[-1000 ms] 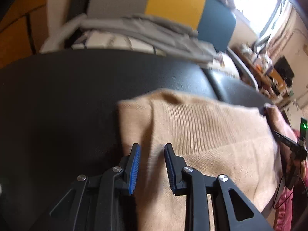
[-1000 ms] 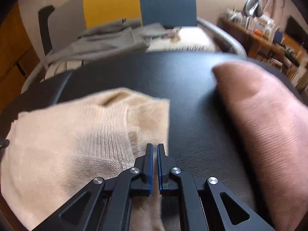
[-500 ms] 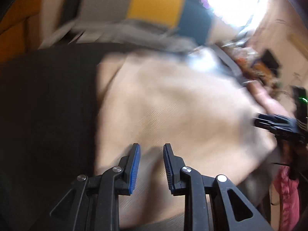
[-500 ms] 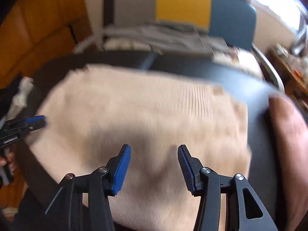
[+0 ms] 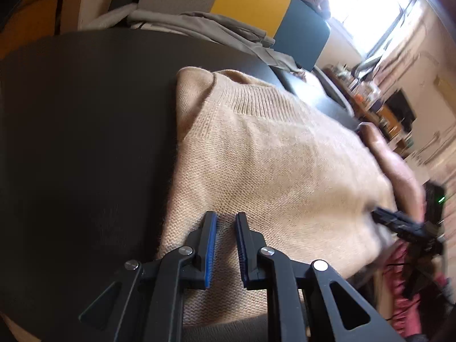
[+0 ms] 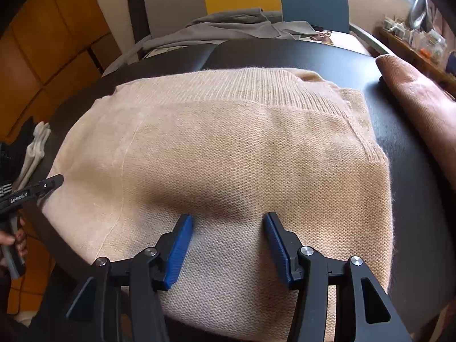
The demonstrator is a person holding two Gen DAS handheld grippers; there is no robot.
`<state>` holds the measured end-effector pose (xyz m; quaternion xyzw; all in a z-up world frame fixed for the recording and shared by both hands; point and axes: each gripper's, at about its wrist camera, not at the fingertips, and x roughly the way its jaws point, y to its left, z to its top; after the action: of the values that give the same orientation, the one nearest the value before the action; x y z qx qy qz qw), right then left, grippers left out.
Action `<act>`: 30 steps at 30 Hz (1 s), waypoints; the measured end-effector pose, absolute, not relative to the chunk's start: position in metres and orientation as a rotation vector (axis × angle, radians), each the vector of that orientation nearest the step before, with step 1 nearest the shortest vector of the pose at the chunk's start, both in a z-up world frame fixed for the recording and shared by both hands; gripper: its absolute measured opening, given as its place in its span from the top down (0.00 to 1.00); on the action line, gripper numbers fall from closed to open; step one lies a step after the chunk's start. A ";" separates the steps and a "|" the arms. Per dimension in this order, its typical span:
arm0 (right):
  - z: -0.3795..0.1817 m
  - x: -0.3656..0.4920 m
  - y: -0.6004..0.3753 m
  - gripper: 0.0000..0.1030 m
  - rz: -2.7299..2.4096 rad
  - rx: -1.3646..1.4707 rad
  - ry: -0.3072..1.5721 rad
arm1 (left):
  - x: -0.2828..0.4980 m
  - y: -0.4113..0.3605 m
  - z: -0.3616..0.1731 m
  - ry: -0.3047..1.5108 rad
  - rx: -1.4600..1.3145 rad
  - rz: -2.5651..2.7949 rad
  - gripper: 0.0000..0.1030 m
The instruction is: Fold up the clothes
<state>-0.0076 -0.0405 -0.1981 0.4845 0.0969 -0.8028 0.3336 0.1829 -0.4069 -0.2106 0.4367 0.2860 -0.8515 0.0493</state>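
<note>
A beige knit sweater lies folded flat on the black table, its ribbed collar at the far side. My left gripper hovers over the sweater's near left edge, open by a narrow gap with nothing between the fingers. In the right wrist view the same sweater fills the middle. My right gripper stands wide open above its near edge, holding nothing. The left gripper's tip shows at the sweater's left side, and the right gripper shows at the sweater's right side in the left wrist view.
A folded pinkish-tan garment lies on the table right of the sweater. Behind the table stands a chair with grey, yellow and blue panels, grey clothes piled on it. A white cloth hangs off the left.
My right gripper went from shut to wide open and shifted left over the sweater. The sweater now lies spread flat in a wider fold. The left gripper kept its narrow gap.
</note>
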 end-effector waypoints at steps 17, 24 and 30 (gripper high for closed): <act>-0.194 0.037 -0.065 0.03 -2.191 1.184 0.390 | 0.186 -0.384 -0.147 0.116 1.126 -2.450 0.73; -0.146 0.032 -0.051 0.03 -2.252 1.128 0.269 | 0.169 -0.347 -0.154 0.183 1.115 -2.527 0.73; -0.159 0.036 -0.053 0.03 -2.293 1.188 0.337 | 0.164 -0.321 -0.186 0.154 1.186 -2.503 0.73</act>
<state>0.0357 -0.0528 -0.1590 0.4399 0.1248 -0.8488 0.2652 0.1639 -0.3210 -0.1863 0.4204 0.0545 -0.8870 0.1829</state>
